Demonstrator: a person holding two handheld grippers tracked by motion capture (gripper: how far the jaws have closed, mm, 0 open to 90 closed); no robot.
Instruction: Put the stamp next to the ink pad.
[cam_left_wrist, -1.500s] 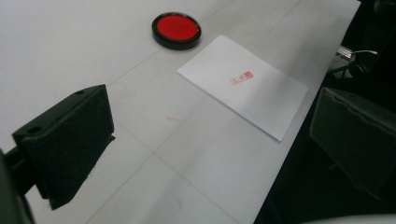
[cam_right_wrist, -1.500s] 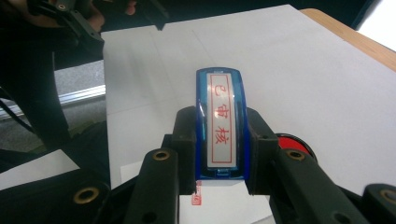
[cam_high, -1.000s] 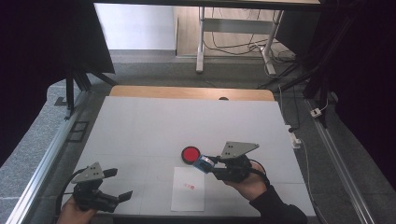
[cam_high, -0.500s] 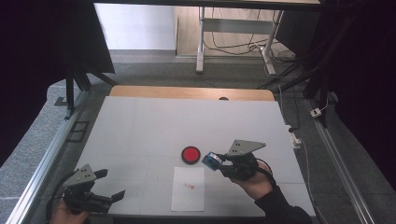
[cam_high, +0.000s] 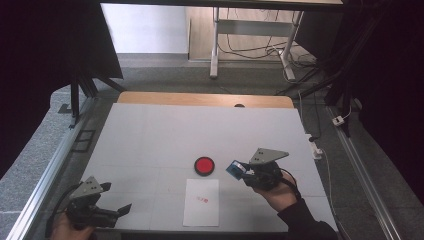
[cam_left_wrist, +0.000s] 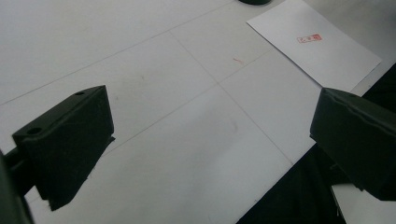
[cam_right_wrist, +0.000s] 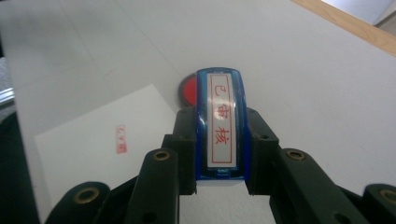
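My right claw (cam_right_wrist: 219, 140) is clamped on a blue stamp (cam_right_wrist: 220, 123). It has a white label with red signs. Its long side points away from the claw, toward the red ink pad (cam_high: 204, 165). I hold it above the desk (cam_high: 150, 135), near the right edge. My left claw (cam_left_wrist: 210, 154) is wide apart, by the near left corner. The paper (cam_high: 201, 202) has a red mark (cam_high: 202, 199).

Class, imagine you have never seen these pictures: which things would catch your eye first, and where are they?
The blue stamp with red characters, clamped in the right hand-held gripper above the table's right side. Next, the red ink pad near the middle of the white table, and just in front of it the white paper bearing a small red imprint.
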